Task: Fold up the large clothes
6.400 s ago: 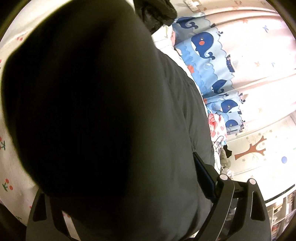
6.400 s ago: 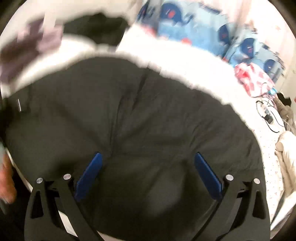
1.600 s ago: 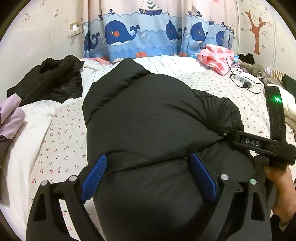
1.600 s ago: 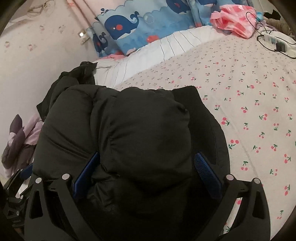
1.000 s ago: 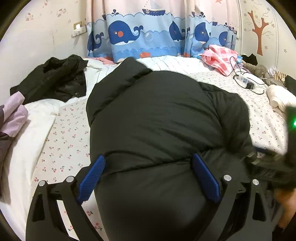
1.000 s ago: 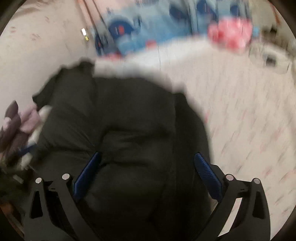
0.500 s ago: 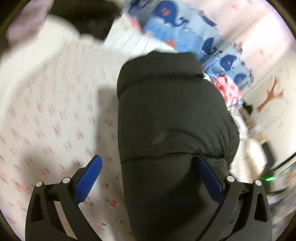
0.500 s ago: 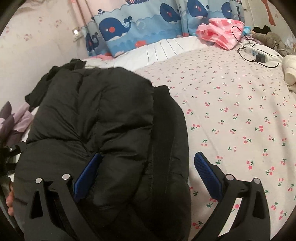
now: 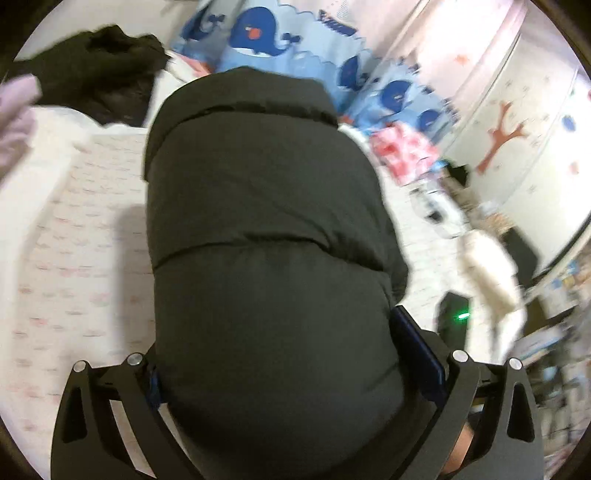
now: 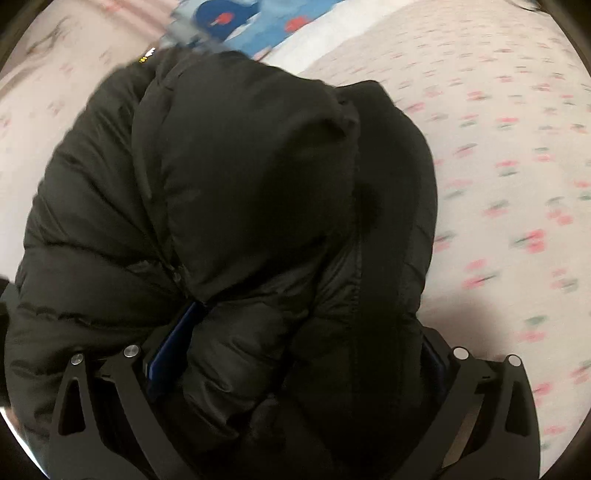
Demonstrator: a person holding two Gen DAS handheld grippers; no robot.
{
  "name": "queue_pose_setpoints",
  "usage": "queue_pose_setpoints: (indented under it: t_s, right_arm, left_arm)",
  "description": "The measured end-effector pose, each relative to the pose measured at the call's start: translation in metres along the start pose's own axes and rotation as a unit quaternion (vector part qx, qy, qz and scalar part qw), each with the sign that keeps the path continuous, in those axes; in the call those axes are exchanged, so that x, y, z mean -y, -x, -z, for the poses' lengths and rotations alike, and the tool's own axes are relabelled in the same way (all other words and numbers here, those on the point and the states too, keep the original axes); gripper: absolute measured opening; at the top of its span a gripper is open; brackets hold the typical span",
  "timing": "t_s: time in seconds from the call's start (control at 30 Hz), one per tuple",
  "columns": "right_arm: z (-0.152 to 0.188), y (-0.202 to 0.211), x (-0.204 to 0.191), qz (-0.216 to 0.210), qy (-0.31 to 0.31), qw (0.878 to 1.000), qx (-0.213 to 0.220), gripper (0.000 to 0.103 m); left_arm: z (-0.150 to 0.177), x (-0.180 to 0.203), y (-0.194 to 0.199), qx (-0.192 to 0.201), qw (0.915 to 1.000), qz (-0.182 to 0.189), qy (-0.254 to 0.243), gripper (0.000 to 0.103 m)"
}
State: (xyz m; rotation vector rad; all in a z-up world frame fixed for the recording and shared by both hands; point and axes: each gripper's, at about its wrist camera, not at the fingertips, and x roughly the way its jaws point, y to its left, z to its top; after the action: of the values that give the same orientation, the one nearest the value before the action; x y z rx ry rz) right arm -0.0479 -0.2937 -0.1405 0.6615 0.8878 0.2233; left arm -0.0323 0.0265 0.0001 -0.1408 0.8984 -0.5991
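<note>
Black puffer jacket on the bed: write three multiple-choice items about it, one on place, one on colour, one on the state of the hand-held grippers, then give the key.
1. Where does the black puffer jacket lie?
A. on the cherry-print bedsheet
B. on a wooden floor
C. on a hanger

2. What colour are the whales on the curtain behind the bed?
A. red
B. dark blue
C. green

3. How do the left hand-held gripper and the right hand-held gripper stand?
A. both wide open, clear of the jacket
B. only the left one touches the jacket
C. each has its fingers against a thick bunch of jacket

Key: 1 A, the cherry-print sheet shows around the jacket in both views. 2 B, dark blue whales sit on light blue cloth. 3 C, padding fills the gap between the blue pads in each wrist view.
</note>
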Motion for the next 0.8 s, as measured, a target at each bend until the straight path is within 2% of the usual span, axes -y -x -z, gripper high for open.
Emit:
queue_pose_setpoints:
  t_s: [0.03, 0.07, 0.1, 0.17, 0.23, 0.3, 0.37, 0.43, 0.5, 0.53, 0.6, 0.63, 0.73, 0.8]
  right_arm:
    - [0.000, -0.002, -0.004, 0.011, 0.013, 1.000, -0.005, 0.097]
    - [-0.001, -0.001, -0.006, 0.021, 0.024, 0.999, -0.010, 0.097]
    - [-0.004, 0.004, -0.006, 0.031, 0.031, 0.999, -0.015, 0.097]
    - [-0.010, 0.023, -0.009, 0.059, 0.046, 0.997, -0.003, 0.097]
    - [-0.018, 0.055, -0.029, 0.097, 0.094, 0.989, 0.055, 0.097]
    - [-0.034, 0.075, -0.058, 0.096, 0.141, 0.980, 0.101, 0.097]
    - [-0.057, 0.076, -0.091, 0.089, 0.181, 0.972, 0.118, 0.097]
    - [-0.075, 0.054, -0.104, 0.098, 0.188, 0.972, 0.104, 0.097]
    - [-0.088, 0.015, -0.094, 0.147, 0.179, 0.970, 0.079, 0.097]
    - [-0.091, -0.009, -0.083, 0.154, 0.172, 0.971, 0.063, 0.097]
    - [-0.090, -0.046, -0.041, 0.131, 0.107, 0.985, 0.029, 0.097]
    - [-0.089, -0.049, -0.024, 0.122, 0.079, 0.989, 0.026, 0.097]
    - [-0.093, -0.048, -0.026, 0.138, 0.098, 0.985, 0.015, 0.097]
    - [-0.103, -0.042, -0.037, 0.146, 0.112, 0.983, 0.001, 0.097]
  left_arm:
    - [0.000, -0.012, -0.003, -0.011, 0.9998, -0.012, 0.007, 0.095]
    - [0.005, -0.034, -0.015, -0.039, 0.9982, -0.030, 0.035, 0.096]
    - [0.009, -0.047, -0.021, -0.050, 0.9961, -0.044, 0.057, 0.096]
    - [0.016, -0.060, -0.031, -0.057, 0.9947, -0.049, 0.071, 0.096]
    - [0.019, -0.053, -0.031, -0.050, 0.9956, -0.060, 0.053, 0.097]
    - [0.020, -0.046, -0.031, -0.046, 0.9957, -0.067, 0.045, 0.097]
    - [0.019, -0.043, -0.030, -0.043, 0.9956, -0.073, 0.041, 0.097]
    - [0.015, -0.044, -0.030, -0.043, 0.9955, -0.074, 0.042, 0.097]
    - [0.019, -0.046, -0.021, -0.038, 0.9957, -0.071, 0.047, 0.097]
    - [0.017, -0.048, -0.015, -0.029, 0.9960, -0.068, 0.051, 0.097]
    - [0.011, -0.050, -0.004, 0.008, 0.9965, -0.061, 0.057, 0.096]
    - [0.009, -0.048, 0.005, 0.032, 0.9961, -0.061, 0.054, 0.096]
    - [0.004, -0.043, 0.015, 0.078, 0.9929, -0.082, 0.039, 0.096]
    - [0.004, -0.042, 0.000, 0.046, 0.9939, -0.097, 0.025, 0.096]
